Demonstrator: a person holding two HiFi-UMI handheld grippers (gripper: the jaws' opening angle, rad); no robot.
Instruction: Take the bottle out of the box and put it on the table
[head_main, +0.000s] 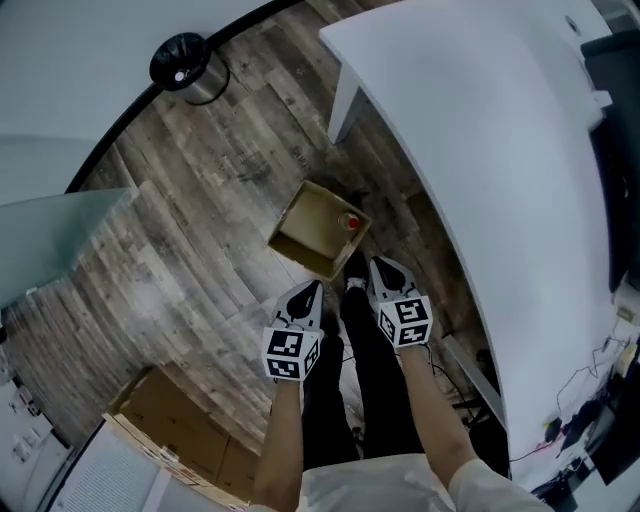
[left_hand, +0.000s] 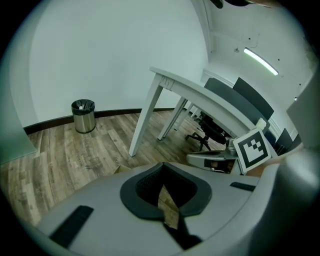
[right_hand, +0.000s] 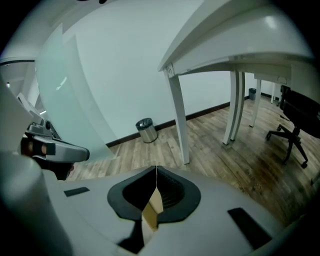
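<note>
Left gripper (head_main: 314, 286), right gripper (head_main: 379, 263): forward, seemingly.

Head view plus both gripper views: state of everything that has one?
box: open-topped.
bottle: inside the box, in a corner, red cap on.
left tongs: shut on the box's cardboard edge.
right tongs: shut on the box's cardboard edge.
bin: open, black liner.

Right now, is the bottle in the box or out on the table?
In the box. The head view shows the red-capped bottle in a corner of the open box on the floor, not on the table.
</note>
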